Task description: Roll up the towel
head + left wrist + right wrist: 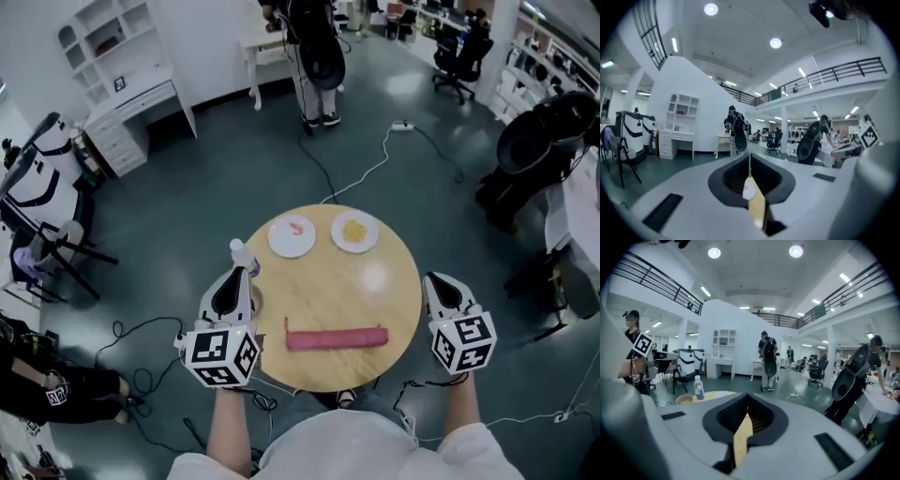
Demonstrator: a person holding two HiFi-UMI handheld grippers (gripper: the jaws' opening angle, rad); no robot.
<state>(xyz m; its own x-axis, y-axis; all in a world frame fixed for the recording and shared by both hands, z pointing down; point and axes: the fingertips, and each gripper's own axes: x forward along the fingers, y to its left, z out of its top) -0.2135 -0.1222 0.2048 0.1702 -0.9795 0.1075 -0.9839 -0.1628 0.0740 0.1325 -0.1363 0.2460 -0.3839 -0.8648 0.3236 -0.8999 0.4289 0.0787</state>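
rolled pink towel (337, 337) lies lower centre on the round table (398, 281). left gripper (238, 274) and right gripper (433, 281): jaws together, nothing between them.

table (398, 291): open wood between towel (336, 337) at near edge and left plate (292, 236), right plate (354, 232) at far edge. bottle (242, 254) blocks left rim; right side free.

Left gripper (235, 274), right gripper (434, 280), jaws together, empty
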